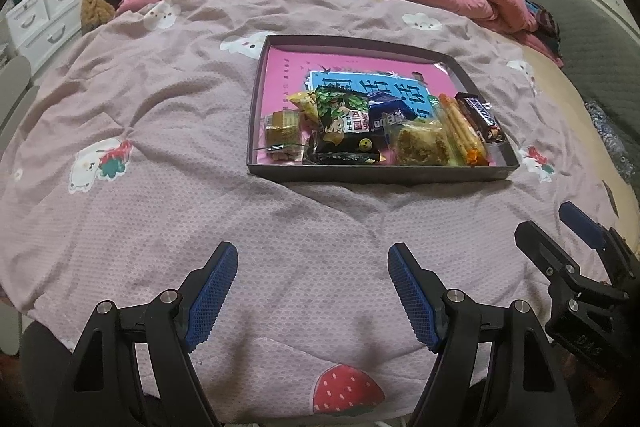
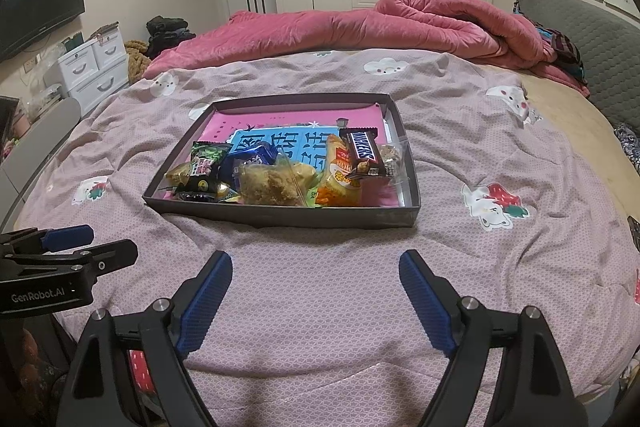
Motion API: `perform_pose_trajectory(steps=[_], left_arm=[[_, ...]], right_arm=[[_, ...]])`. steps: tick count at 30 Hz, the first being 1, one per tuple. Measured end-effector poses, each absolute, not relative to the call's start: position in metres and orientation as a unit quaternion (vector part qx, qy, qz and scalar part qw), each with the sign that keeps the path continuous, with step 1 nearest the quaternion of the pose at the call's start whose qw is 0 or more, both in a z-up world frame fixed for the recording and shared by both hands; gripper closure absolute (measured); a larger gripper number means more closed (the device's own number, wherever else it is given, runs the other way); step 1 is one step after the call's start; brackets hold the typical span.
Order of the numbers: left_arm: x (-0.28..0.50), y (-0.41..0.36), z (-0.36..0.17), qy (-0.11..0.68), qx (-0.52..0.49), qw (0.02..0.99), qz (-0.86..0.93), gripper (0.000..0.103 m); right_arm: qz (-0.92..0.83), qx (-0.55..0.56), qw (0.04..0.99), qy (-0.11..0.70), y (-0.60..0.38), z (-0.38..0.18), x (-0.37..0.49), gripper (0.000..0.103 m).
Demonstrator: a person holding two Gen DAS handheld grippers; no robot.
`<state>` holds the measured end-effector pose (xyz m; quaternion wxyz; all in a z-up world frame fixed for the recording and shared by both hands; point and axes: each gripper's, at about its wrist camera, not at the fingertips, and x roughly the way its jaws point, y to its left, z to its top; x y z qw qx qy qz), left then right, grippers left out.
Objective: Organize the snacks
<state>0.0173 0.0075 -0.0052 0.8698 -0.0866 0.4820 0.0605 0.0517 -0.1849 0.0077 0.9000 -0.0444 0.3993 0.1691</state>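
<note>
Looks like the sorting is basically wrapped up. The snacks (image 2: 280, 171) are all piled inside the tray (image 2: 280, 217), bunched along its near wall, with the Snickers (image 2: 362, 153) lying on top toward the tray's right side. Tray sits on the bed (image 2: 320, 287). Both grippers hang over bare blanket on the near side of the tray, well apart from it: left gripper (image 1: 312, 291) has its fingers spread with nothing between them, right gripper (image 2: 316, 299) same deal. If anything's left, I'd guess it's tidying the pile, which needs reaching forward into the tray first.
</note>
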Motion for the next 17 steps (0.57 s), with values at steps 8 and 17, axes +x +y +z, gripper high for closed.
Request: perform_pose_trajectory(steps=[8, 17], left_arm=[[0.0175, 0.0077, -0.0074, 0.483, -0.085, 0.869, 0.065, 0.024], [0.0176, 0.0084, -0.0046, 0.464, -0.084, 0.88, 0.066, 0.024]], right_arm=[[0.169, -0.044, 0.9, 0.4, -0.1854, 0.0073, 0.0523, 0.016], [0.165, -0.042, 0.9, 0.401, -0.1892, 0.0059, 0.0542, 0.014]])
